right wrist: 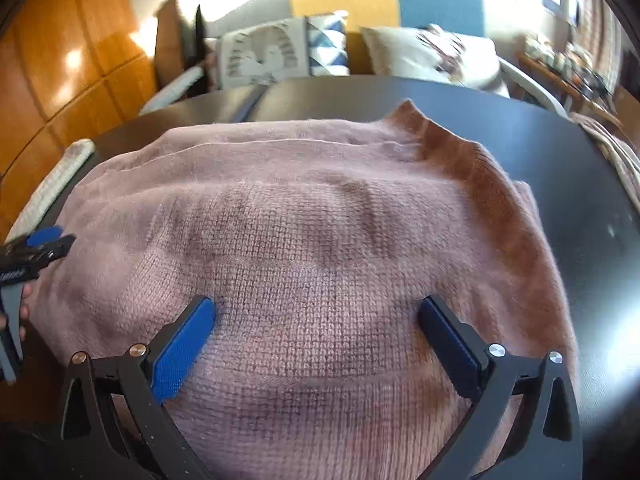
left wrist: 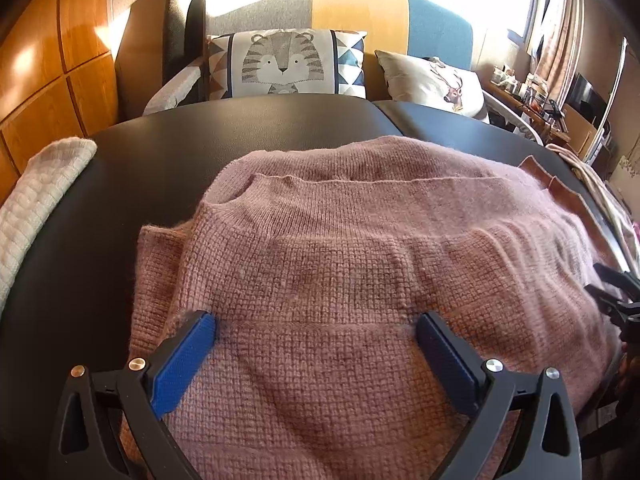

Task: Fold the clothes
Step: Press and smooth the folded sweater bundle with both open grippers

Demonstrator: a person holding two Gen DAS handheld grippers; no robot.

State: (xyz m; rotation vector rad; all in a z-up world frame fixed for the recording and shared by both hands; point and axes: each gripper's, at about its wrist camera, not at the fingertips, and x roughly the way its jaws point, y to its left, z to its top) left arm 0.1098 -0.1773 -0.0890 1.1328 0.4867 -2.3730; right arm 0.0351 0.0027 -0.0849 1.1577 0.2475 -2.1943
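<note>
With the pink sweater [left wrist: 360, 264] lying partly folded on the dark surface [left wrist: 168, 152], both the left claw [left wrist: 316, 330] and right claw [right wrist: 318, 314] hung spread above it, gripping nothing, so careless pinches risked catching one loose layer and dragging the fold apart.

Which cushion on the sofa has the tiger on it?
The left cushion, standing upright with a cartoon tiger face and blue triangle edges. The right cushion is cream, leans back, and shows a deer.
</note>
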